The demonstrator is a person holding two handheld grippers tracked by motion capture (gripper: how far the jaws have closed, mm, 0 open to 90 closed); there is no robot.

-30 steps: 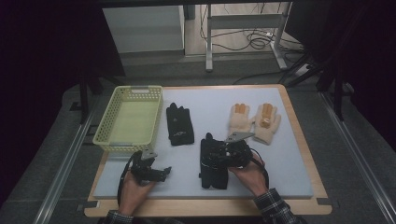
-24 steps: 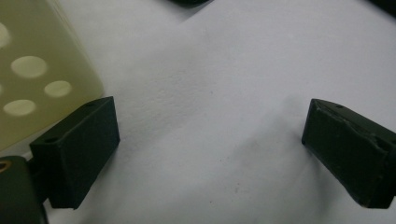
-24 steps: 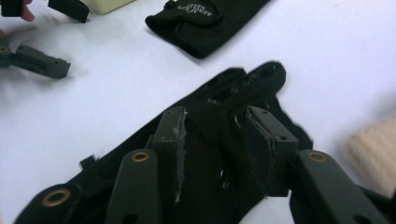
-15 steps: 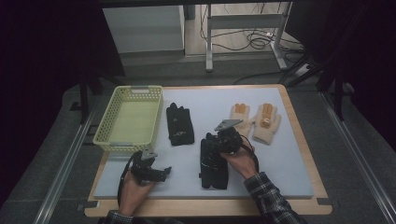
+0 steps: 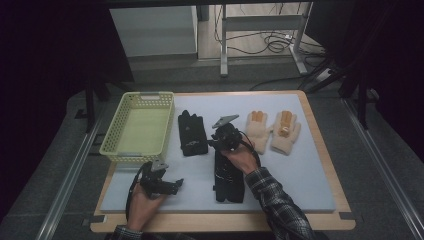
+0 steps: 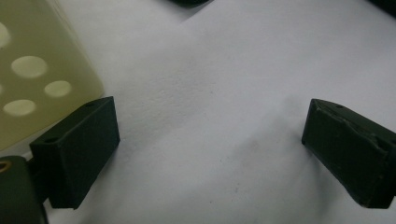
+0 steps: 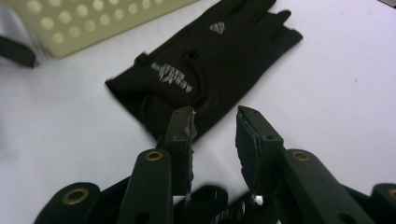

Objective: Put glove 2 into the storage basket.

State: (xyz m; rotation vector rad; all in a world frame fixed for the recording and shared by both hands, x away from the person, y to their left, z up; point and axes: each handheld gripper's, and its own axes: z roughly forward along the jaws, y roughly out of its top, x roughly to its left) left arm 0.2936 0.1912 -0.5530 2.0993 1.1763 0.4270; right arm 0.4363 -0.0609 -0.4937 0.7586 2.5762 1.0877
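Near black glove (image 5: pixel 230 177) lies flat on the mat in front of us, soft, light and floppy, so we'd pinch a cuff or finger edge. Left gripper (image 6: pixel 210 121) rests wide open over bare mat. Right gripper (image 7: pixel 215 116) hovers past the glove's fingers. Its jaws have just been closing and stand part open, nothing between them. Beyond it lies the far black glove (image 7: pixel 210 60), then the basket (image 5: pixel 112 145).

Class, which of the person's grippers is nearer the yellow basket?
Left. The left gripper lies just below the basket's near rim. The right gripper sits farther off, past the black glove beside the basket.
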